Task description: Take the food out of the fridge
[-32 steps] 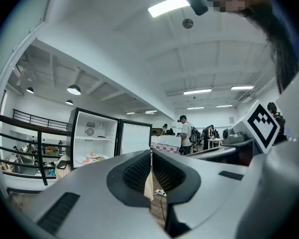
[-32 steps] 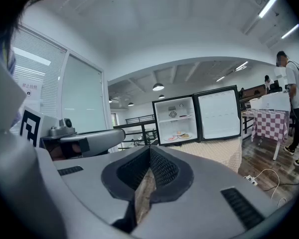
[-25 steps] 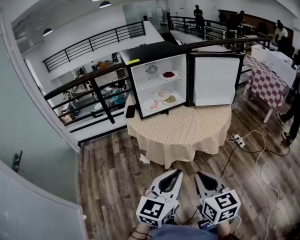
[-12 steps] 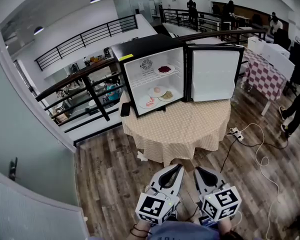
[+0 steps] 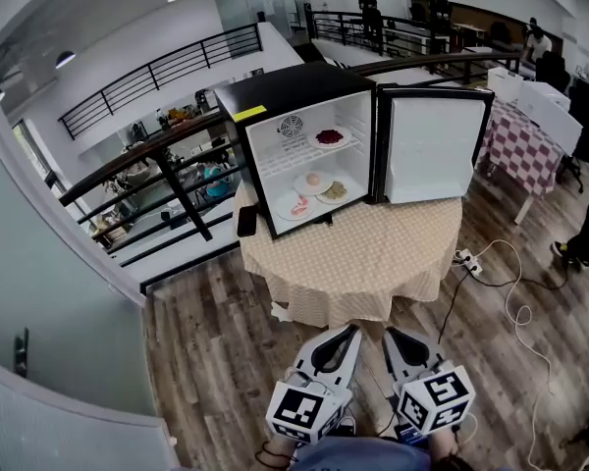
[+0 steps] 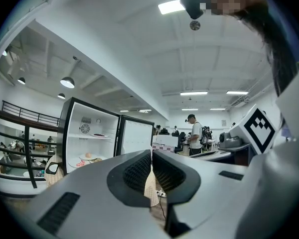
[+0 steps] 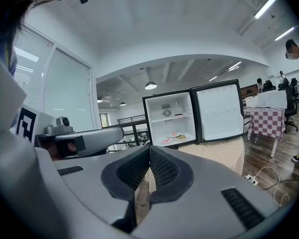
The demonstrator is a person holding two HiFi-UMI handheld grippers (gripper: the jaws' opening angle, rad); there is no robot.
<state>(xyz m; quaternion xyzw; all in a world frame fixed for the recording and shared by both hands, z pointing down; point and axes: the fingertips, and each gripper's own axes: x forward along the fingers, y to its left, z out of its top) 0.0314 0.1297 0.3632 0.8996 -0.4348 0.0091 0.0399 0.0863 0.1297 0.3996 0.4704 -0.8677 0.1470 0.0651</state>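
**Fridge open, food inside, both grippers shut and empty**

Wood-plank floor (image 5: 216, 341) fills the lower half of the head view; a round table (image 5: 363, 253) under a tan checked cloth stands on it, beside a dark railing (image 5: 167, 180); a black compact fridge (image 5: 275, 91) sits on the far left part of the tabletop, white inside; its door (image 5: 427, 145) is swung fully open to the right.

Left gripper (image 5: 346, 334) and right gripper (image 5: 393, 336) are held side by side low in the head view, over the floor and short of the table edge, well apart from the fridge; each gripper's own view shows its jaws closed together with nothing between them; both point toward the open fridge.

Food is all inside the fridge; a plate of dark red food (image 5: 329, 137) rests on the upper wire shelf; three plates lie on the fridge bottom: one with a pale round item (image 5: 313, 182) at the back, one with pinkish food (image 5: 296, 205) front left, one with brownish food (image 5: 335, 192) front right.

A small black flat object (image 5: 245, 222) lies on the cloth just left of the fridge; a white power strip (image 5: 463, 258) with its cable lies on the floor right of the table.
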